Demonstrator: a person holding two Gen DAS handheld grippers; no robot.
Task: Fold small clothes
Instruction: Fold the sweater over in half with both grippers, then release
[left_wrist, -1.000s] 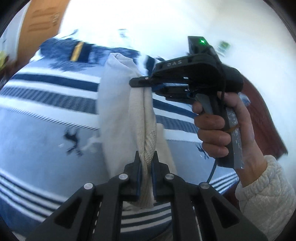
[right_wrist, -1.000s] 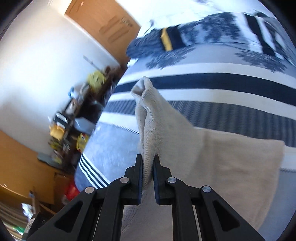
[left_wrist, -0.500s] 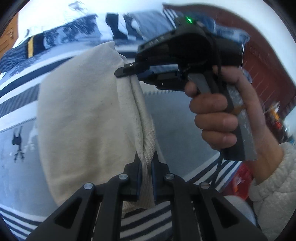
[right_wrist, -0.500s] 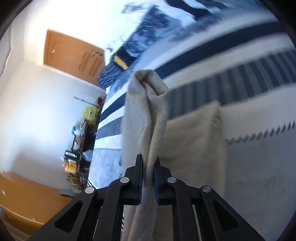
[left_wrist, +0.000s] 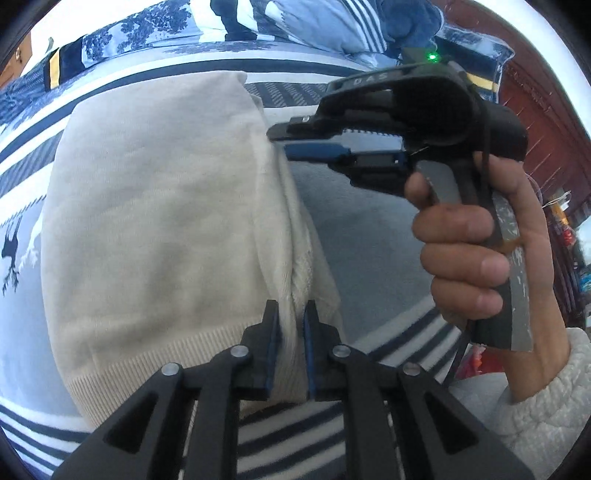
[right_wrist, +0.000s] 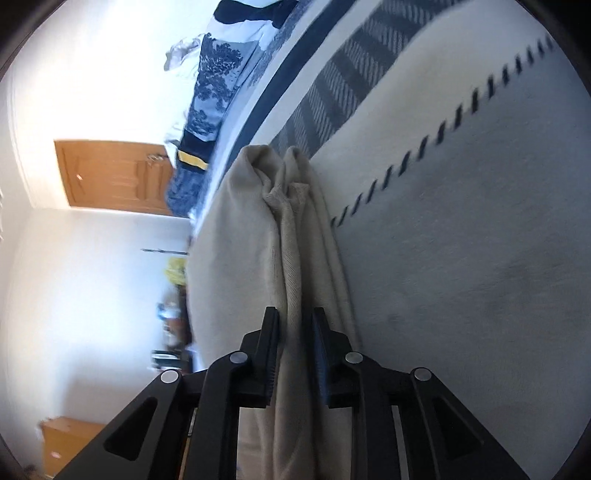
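Note:
A cream knitted garment (left_wrist: 155, 221) lies folded over on the striped blue and white bedspread (left_wrist: 362, 236). My left gripper (left_wrist: 291, 332) is shut on its folded edge near the ribbed hem. My right gripper (left_wrist: 280, 142) shows in the left wrist view at the garment's far edge, its jaws slightly parted around the fold. In the right wrist view the right gripper (right_wrist: 295, 343) has the cream fabric (right_wrist: 295, 258) between its fingers, with a small gap on each side.
Blue patterned pillows and bedding (left_wrist: 295, 26) lie at the head of the bed. A wooden door (right_wrist: 110, 177) and a cluttered shelf (right_wrist: 173, 295) stand by the white wall. A dark red wooden headboard (left_wrist: 535, 122) is on the right.
Both grippers have carried the garment's edge across and down, so the cream garment now lies folded flat on the bed. The right gripper's jaws have widened slightly on the fabric.

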